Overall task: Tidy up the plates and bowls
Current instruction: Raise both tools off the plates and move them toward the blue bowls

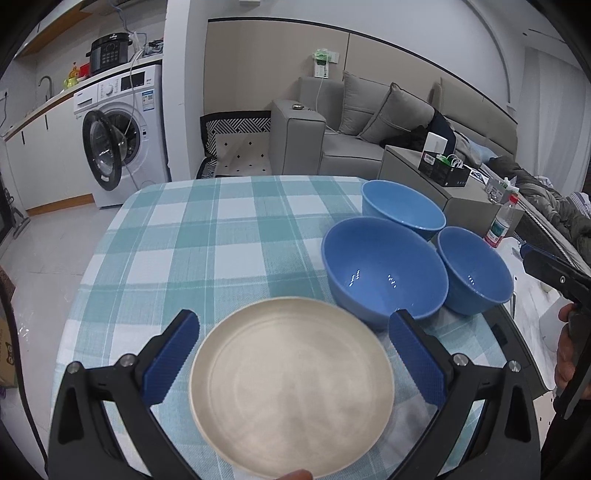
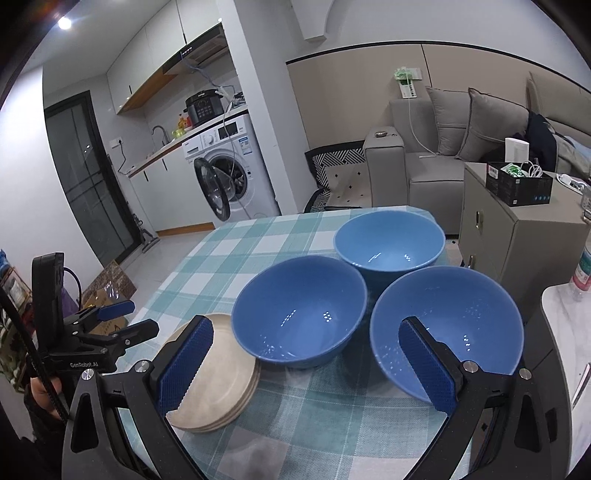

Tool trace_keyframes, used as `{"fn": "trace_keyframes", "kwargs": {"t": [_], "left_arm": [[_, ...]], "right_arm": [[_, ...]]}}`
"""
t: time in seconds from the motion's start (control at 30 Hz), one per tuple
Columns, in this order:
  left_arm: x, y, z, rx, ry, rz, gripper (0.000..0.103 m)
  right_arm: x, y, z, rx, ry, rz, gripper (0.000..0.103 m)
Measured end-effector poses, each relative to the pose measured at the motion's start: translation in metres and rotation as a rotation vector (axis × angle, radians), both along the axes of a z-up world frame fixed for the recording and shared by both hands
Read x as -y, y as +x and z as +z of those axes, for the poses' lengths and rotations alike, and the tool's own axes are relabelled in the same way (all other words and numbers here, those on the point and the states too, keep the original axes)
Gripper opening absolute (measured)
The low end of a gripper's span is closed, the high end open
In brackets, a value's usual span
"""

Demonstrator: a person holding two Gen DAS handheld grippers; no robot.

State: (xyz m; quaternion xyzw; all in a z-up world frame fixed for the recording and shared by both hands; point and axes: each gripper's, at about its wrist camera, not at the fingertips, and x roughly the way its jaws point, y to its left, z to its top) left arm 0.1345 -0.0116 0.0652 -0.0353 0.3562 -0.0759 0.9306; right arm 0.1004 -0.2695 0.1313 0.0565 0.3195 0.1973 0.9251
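With our left gripper (image 1: 293,345) and right gripper (image 2: 308,352) both spread wide and holding nothing, we see the cream plate stack (image 2: 221,373) at seven o'clock, touching the nearest of three blue bowls (image 2: 301,310) on the checked tablecloth (image 1: 207,236).

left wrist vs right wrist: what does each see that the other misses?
Left wrist only: the full top face of the cream plate between the open left gripper fingers, and a plastic bottle past the table's right edge.

Right wrist only: the plates are a stack, several rims showing at the edge; the open right gripper hovers near the closest blue bowl; the ceiling light.

Both: three blue bowls, the checkered tablecloth, the washing machine with its door open, and the grey sofa.
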Motion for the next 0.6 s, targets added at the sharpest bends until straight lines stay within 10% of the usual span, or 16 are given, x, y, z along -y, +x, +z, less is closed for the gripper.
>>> {"fn": "trace_keyframes", "kwargs": {"t": [0.6], "left_arm": [[0.042,0.059,0.040,0.004,0.029,-0.109,0.103]], "right_arm": [[0.066,0.021,0.042,0.052,0.017,-0.124,0.102]]}}
